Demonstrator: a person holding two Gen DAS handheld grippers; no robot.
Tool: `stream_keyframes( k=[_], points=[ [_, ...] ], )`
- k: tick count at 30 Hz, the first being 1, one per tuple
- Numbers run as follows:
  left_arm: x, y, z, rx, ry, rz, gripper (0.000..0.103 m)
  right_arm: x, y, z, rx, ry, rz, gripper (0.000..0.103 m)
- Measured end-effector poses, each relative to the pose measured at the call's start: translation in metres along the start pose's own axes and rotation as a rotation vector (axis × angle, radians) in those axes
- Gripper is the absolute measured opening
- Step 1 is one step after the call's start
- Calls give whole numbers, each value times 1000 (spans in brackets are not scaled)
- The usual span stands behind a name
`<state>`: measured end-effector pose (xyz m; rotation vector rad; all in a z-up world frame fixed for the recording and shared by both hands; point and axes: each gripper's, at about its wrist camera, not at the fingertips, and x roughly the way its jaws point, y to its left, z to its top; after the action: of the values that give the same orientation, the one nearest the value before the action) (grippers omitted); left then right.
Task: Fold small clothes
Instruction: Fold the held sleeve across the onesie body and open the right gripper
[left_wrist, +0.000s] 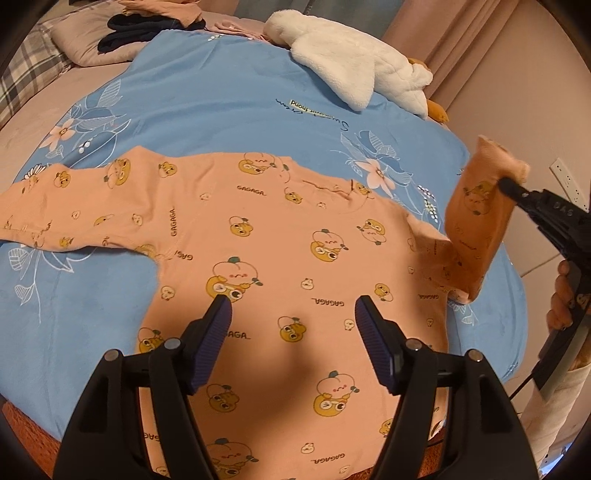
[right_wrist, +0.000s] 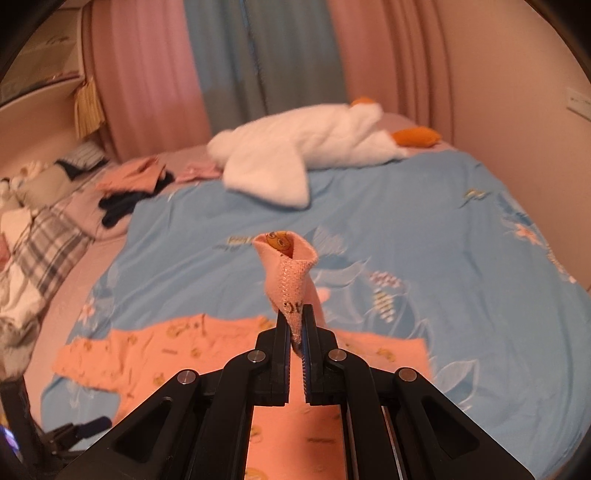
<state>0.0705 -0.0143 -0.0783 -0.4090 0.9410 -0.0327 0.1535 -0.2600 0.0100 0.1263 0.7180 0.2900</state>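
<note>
Nearest the lens, the left gripper (left_wrist: 293, 308) hung over the lower body of the peach shirt (left_wrist: 280, 266), its fingers (left_wrist: 218, 314) spread wide apart and holding nothing. The shirt lay flat, printed side up, on the blue duvet (left_wrist: 221, 92) of the bed, one sleeve (left_wrist: 74, 206) stretched out flat on the side of the shirt away from the right gripper. The right gripper (right_wrist: 295, 332) had its fingers closed together on the cuff of the other sleeve (left_wrist: 476, 221), which stood lifted off the duvet at the shirt's other side.

The likeliest trouble seemed to be the shirt's body dragging or wrinkling when the raised sleeve was carried inward, since nothing pinned the cloth down; the open left gripper looked close enough to press it, but whether it touched the fabric could not be told. The grip caught only a narrow edge of the cuff, so a quick pull might let it slip free. A sleeve laid askew would probably leave a crooked fold.

The shirt's hem was cut off below the left wrist view and hidden behind the gripper bodies. The right wrist view was blurred, so the shirt's print was illegible there. The white plush goose (left_wrist: 354, 70) and a pile of clothes (left_wrist: 159, 26) lay beyond the shirt, well apart from it.
</note>
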Motion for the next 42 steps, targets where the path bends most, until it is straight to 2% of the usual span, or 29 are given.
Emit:
stream_keyframes(
  k=[12,19,34,36,38,40,42],
  points=[
    [-4,18,-2,-34,-3,11,69,52,41,-38,-13,174,57,6],
    [-5,26,-4,-51,0,16,69,77,55,-64,-27,271,56,6],
    [-6,37,-7,-71,10,28,69,110,65,-98,-4,401,63,6],
    [-7,39,-7,-72,11,29,69,109,64,-99,4,401,81,11],
    [-7,39,-7,-75,13,30,69,107,65,-99,8,407,124,30],
    [-7,39,-7,-74,13,28,70,101,69,-98,2,406,154,42],
    [-7,39,-7,-73,13,27,70,91,75,-93,-15,390,169,43]
  ],
)
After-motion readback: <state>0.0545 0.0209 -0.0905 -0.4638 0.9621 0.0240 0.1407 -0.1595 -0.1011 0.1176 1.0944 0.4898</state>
